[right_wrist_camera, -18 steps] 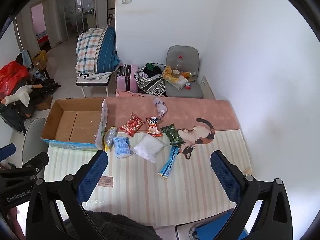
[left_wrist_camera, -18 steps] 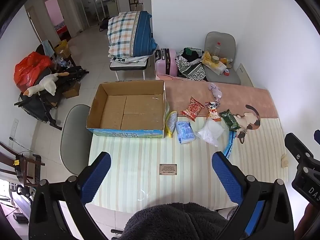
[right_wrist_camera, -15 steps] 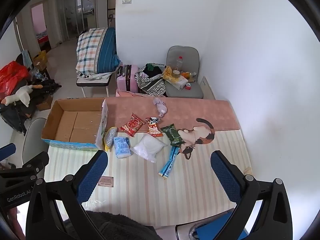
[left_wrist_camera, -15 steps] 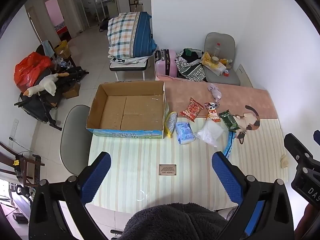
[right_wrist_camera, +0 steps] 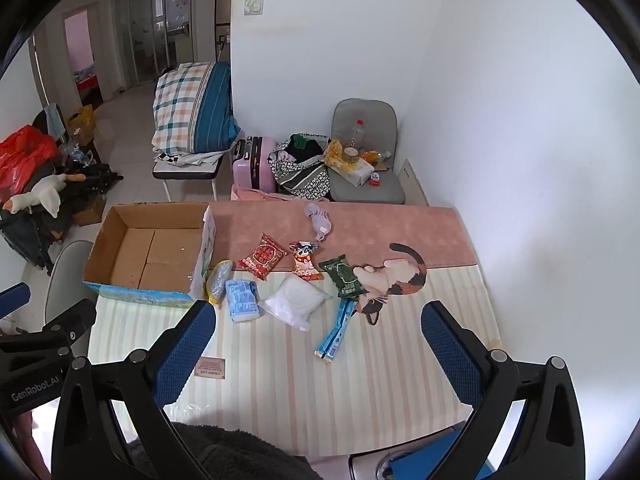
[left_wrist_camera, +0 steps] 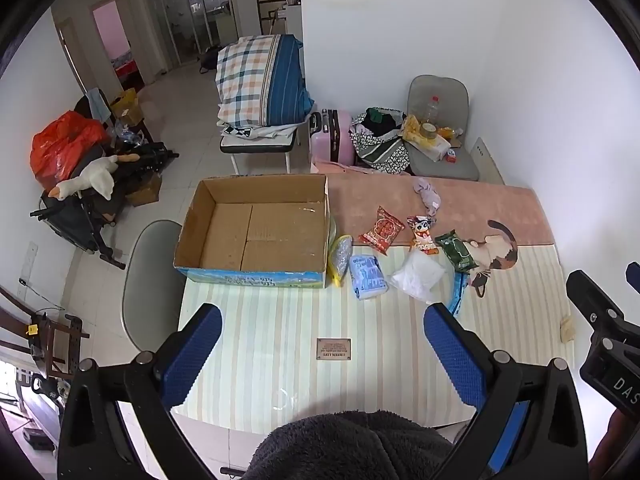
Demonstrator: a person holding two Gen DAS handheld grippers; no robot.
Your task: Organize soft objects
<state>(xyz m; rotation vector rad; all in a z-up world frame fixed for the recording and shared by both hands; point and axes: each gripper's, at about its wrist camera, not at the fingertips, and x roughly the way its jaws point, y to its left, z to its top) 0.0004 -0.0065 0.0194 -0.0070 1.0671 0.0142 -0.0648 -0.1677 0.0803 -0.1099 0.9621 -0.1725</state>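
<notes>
An empty cardboard box (left_wrist_camera: 256, 232) (right_wrist_camera: 148, 256) stands at the table's far left. To its right lie soft packets: a yellow-edged pouch (left_wrist_camera: 339, 258), a blue tissue pack (left_wrist_camera: 367, 277) (right_wrist_camera: 241, 295), a clear white bag (left_wrist_camera: 418, 276) (right_wrist_camera: 295, 299), a red snack bag (left_wrist_camera: 381, 230) (right_wrist_camera: 262, 257), an orange cartoon packet (left_wrist_camera: 422, 235) (right_wrist_camera: 306, 261), a green wipes pack (left_wrist_camera: 457, 250) (right_wrist_camera: 343, 276), a long blue packet (right_wrist_camera: 336, 330) and a lilac cloth (left_wrist_camera: 428, 196) (right_wrist_camera: 319, 219). My left gripper (left_wrist_camera: 322, 354) and right gripper (right_wrist_camera: 316, 350) hover high over the near table edge, both open and empty.
The table carries a striped mat (left_wrist_camera: 280, 340) with a cat print (right_wrist_camera: 394, 278) and a small brown label (left_wrist_camera: 334, 349). A grey chair (left_wrist_camera: 148, 280) stands left of the table. Behind are a piled bench (left_wrist_camera: 260, 88), pink suitcase (left_wrist_camera: 332, 136) and loaded grey chair (left_wrist_camera: 440, 128). Dark fleece (left_wrist_camera: 352, 446) fills the bottom.
</notes>
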